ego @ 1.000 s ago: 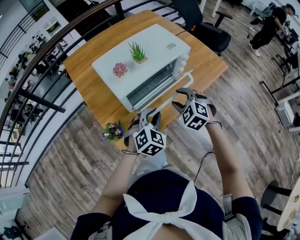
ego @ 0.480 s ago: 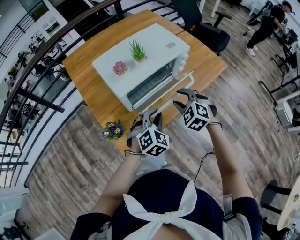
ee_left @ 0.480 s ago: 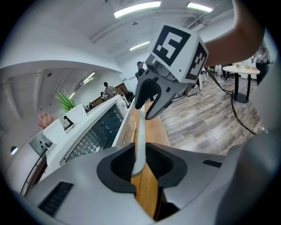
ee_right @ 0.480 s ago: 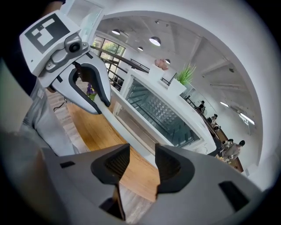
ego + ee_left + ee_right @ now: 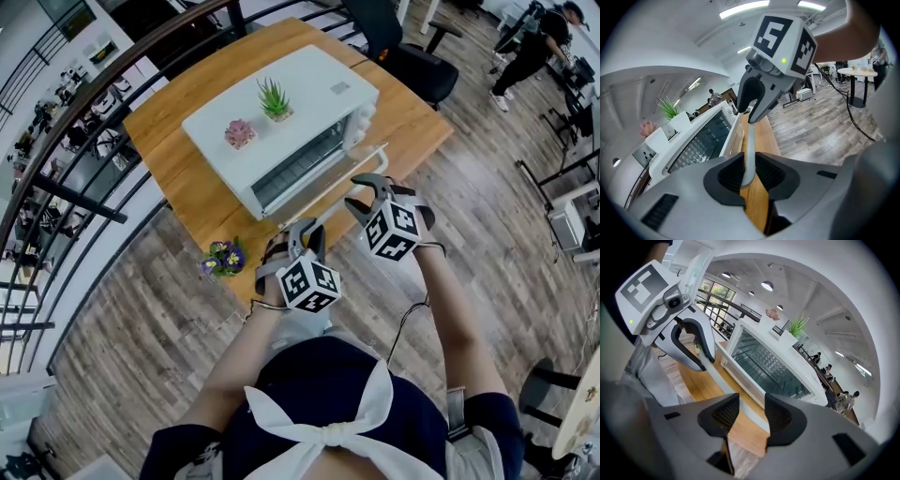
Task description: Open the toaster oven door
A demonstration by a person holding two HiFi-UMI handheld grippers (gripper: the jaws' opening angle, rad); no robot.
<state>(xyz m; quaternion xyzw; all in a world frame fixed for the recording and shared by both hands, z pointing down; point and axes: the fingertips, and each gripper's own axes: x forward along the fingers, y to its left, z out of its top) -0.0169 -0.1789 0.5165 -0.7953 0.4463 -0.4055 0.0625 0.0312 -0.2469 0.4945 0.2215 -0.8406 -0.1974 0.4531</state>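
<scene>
Your left claw (image 5: 749, 172) is clenched on the handle (image 5: 749, 140). Your right claw (image 5: 752, 416) is closing round it, pads not yet touching. The handle runs crosswise along the surface's (image 5: 187, 192) near edge, so pull towards you.

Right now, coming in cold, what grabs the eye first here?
The white toaster oven dominates the wooden table, with a green plant and a pink plant on top of it. At its front, the left gripper is clamped on the door handle. The right gripper has its jaws closing around the same bar, pads not touching yet.
</scene>
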